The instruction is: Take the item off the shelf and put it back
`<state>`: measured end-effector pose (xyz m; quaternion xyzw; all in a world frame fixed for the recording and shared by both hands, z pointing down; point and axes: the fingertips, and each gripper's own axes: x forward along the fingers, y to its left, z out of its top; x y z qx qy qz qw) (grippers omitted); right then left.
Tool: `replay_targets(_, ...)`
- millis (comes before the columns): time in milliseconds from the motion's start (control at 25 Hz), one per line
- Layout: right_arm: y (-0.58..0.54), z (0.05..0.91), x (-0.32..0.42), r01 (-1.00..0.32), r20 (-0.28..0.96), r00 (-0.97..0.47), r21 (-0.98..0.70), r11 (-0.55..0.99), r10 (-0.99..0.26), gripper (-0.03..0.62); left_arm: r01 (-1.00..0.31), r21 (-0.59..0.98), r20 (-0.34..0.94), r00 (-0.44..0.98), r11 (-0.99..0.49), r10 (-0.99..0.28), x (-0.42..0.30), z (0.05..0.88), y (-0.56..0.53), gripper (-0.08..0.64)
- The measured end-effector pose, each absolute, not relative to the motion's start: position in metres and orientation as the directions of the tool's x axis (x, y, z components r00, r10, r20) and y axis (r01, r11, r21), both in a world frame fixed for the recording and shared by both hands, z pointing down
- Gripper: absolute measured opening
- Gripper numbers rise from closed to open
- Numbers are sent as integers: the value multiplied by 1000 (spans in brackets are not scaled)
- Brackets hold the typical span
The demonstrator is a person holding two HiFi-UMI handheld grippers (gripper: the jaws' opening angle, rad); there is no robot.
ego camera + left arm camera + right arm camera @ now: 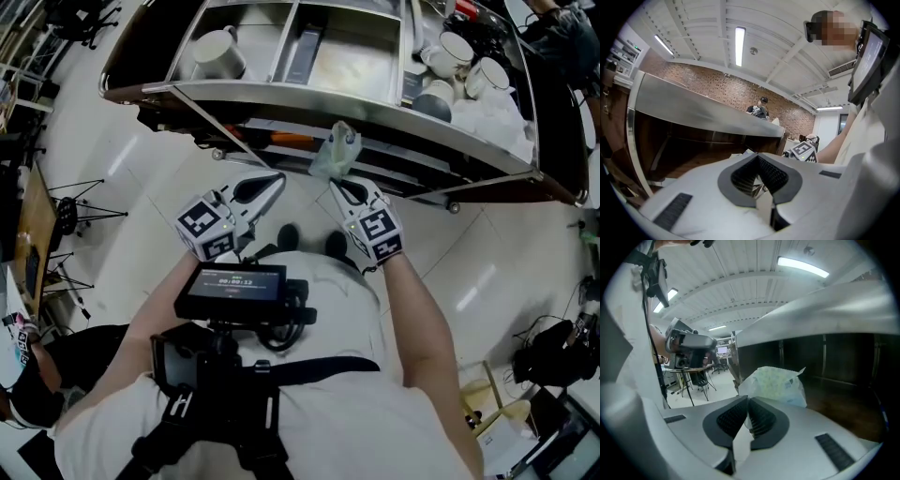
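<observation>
Head view: the right gripper (343, 184) pinches the pale packet (335, 150) by its lower edge, so it stands past the tips, just short of the shelf (375, 101).
Left gripper view: the left gripper (757, 157) is closed on nothing, probably idle.
Right gripper view: the packet rises ahead of the clamped pads, held clear for carrying.

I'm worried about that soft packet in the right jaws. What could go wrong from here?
1. The right gripper pinches the packet only by one edge, so it may slip out or tear.
2. The packet hangs close below the metal shelf edge; its loose top could snag there on the way in.
3. The left gripper, jaws together and empty, probably couldn't catch a drop.
</observation>
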<state>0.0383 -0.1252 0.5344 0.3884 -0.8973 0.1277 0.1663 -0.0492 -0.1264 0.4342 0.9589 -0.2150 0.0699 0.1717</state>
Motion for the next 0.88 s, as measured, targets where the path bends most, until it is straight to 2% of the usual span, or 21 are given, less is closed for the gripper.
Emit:
replay_targets(440, -226, 593, 39, -771, 497, -559, -18, 636, -664, 12, -543, 296, 244, 839, -786, -487, -80, 437, -130, 14)
replay_targets(880, -264, 613, 56, -831, 516, -470, 15, 556, -716, 17, -630, 296, 285, 775, -718, -563, -112, 440, -122, 14)
